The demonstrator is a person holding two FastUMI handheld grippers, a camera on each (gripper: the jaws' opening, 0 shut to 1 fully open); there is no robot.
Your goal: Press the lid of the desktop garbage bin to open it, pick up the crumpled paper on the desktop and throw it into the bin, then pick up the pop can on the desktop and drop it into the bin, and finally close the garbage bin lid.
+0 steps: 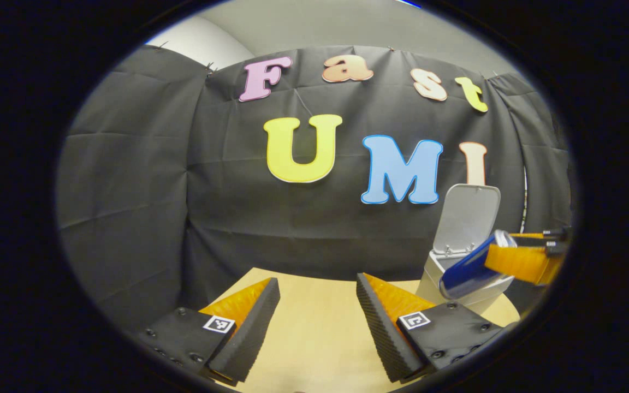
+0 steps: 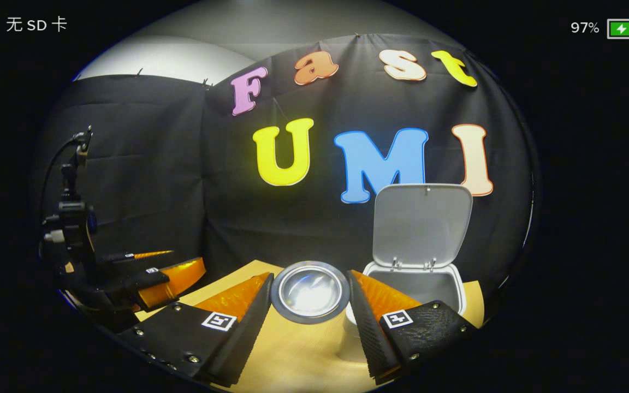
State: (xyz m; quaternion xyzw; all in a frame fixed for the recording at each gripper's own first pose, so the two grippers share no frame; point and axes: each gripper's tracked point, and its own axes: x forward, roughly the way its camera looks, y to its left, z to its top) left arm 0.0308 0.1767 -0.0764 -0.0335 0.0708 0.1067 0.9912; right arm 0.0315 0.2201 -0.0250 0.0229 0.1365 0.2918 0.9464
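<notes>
In the right gripper view my right gripper (image 2: 309,274) is shut on the pop can (image 2: 309,292), whose shiny concave end faces the camera. Just right of it stands the white desktop bin (image 2: 459,284) with its lid (image 2: 421,224) upright and open. From the left gripper view the blue can (image 1: 467,270) hangs tilted at the bin's (image 1: 429,278) front rim, held by the right gripper (image 1: 505,250), below the raised lid (image 1: 467,218). My left gripper (image 1: 317,279) is open above the table with nothing between its fingers.
The light wooden table (image 1: 314,327) runs forward to the black cloth wall. The left gripper (image 2: 186,259) and its cabled handle sit at the far left of the right gripper view, well apart from the bin.
</notes>
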